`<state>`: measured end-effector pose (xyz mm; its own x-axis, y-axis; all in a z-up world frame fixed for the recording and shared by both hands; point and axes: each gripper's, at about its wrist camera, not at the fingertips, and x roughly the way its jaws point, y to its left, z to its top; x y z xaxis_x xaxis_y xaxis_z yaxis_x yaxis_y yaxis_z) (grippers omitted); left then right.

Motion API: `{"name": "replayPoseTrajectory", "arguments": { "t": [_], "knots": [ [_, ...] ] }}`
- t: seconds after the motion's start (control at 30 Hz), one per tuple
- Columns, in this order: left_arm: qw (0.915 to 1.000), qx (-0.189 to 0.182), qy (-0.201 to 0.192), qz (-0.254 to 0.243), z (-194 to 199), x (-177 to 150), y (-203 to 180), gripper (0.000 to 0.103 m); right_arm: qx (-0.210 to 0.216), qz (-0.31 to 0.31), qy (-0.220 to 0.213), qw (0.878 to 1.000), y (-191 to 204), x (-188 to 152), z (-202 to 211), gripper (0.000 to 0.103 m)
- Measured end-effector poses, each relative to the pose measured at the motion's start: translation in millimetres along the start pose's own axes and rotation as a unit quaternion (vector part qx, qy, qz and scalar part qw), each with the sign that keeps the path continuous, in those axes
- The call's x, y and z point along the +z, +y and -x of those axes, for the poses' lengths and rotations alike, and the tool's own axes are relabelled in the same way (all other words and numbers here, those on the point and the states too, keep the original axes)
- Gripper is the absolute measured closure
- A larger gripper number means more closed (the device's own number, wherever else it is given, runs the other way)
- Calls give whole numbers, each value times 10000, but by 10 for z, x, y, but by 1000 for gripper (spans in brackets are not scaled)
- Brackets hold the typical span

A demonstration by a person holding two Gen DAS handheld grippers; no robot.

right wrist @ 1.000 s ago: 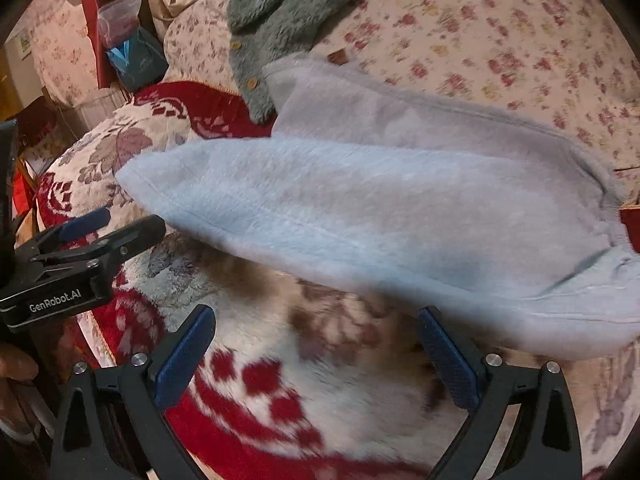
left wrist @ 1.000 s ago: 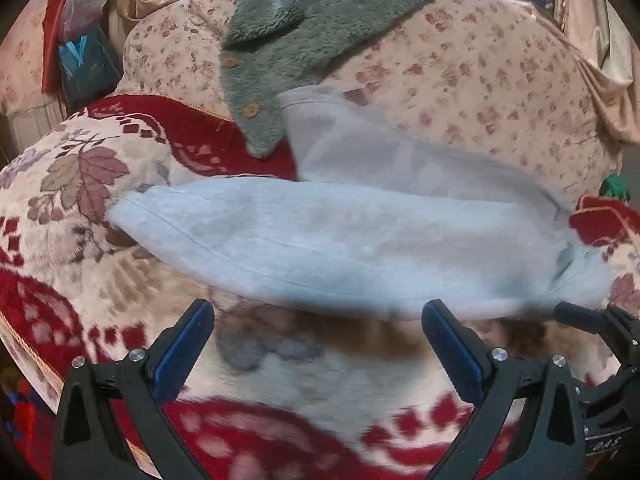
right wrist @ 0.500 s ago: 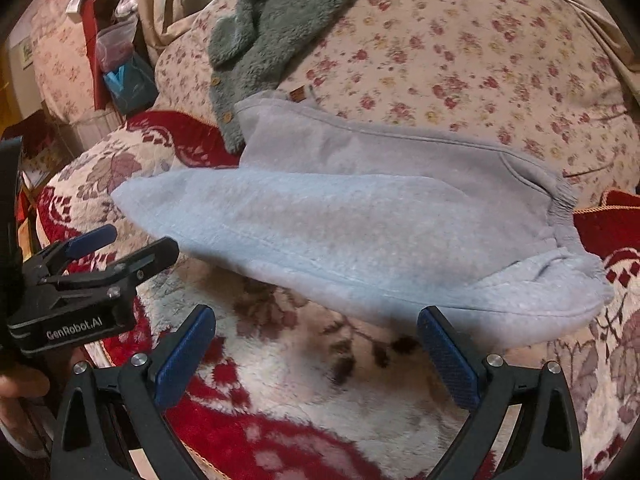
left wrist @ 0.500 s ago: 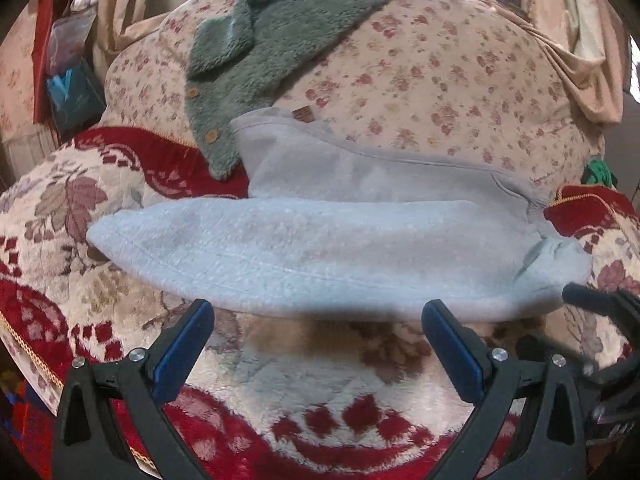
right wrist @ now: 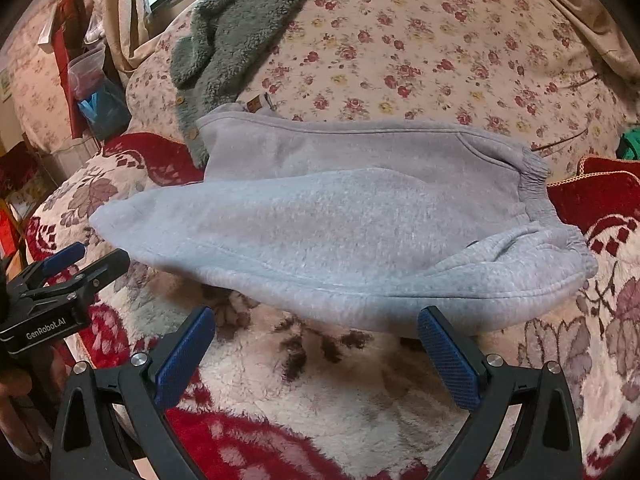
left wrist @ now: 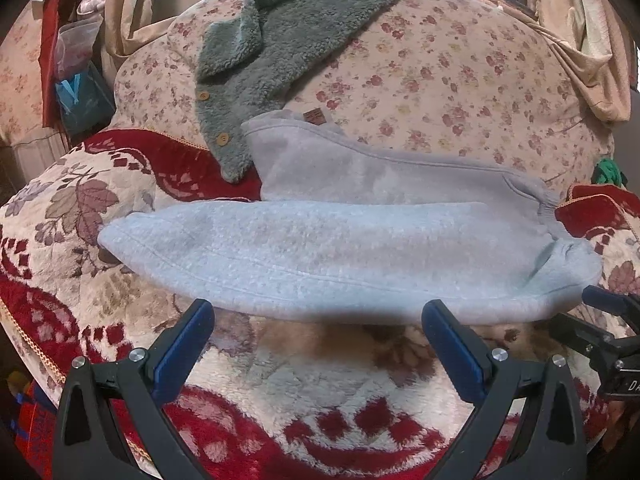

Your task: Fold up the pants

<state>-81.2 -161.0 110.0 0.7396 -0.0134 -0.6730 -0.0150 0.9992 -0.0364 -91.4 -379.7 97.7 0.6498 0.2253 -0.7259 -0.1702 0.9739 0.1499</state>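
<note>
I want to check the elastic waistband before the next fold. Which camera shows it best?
The right wrist view: the gathered waistband of the grey pants shows in full at their right end, ribbing clear. The left wrist view shows only a squeezed sliver of the waistband, near the fisheye's edge.

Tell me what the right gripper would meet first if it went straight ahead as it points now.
Probably the near folded edge of the grey pants; the open right gripper points at it, with only blanket between. Depth is uncertain.

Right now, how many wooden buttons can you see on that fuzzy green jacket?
2 in the left view: one button higher on the green jacket edge, another button lower, near the grey pants. More may be hidden.
</note>
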Motion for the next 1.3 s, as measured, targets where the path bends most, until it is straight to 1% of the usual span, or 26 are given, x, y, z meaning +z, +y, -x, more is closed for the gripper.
{"name": "replayPoseTrajectory", "arguments": {
  "t": [0.3, 0.43, 0.57, 0.63, 0.8, 0.9, 1.03, 1.13, 1.3],
  "knots": [
    [10000, 20, 34, 34, -63, -4, 76, 0, -98, -110, 122, 9998, -83, 24, -74, 0],
    [9999, 78, 63, -5, -102, -18, 169, 0, -159, -175, 179, 9996, -167, 23, -113, 0],
    [9996, 88, 205, 162, -162, -26, 454, 0, -266, -292, 215, 9990, -304, 28, -143, 0],
    [9989, 162, 264, 362, -195, -23, 645, 0, -322, -361, 253, 9985, -381, 27, -166, 0],
    [9949, 485, 311, 825, -265, -2, 1170, 0, -543, -602, 327, 9962, -615, -12, -214, 0],
    [9911, 614, 372, 1123, -329, 19, 1440, 0, -654, -813, 362, 9939, -797, -24, -227, 0],
    [9833, 753, 462, 1591, -463, 30, 1765, 0, -764, -1228, 383, 9887, -1097, -55, -228, 0],
    [9797, 754, 596, 1760, -581, 27, 1885, 0, -726, -1711, 439, 9816, -1366, -93, -252, 0],
    [9771, 771, 694, 1856, -792, 45, 1988, 0, -445, -2512, 488, 9657, -1713, -86, -350, 0]
  ]
}}
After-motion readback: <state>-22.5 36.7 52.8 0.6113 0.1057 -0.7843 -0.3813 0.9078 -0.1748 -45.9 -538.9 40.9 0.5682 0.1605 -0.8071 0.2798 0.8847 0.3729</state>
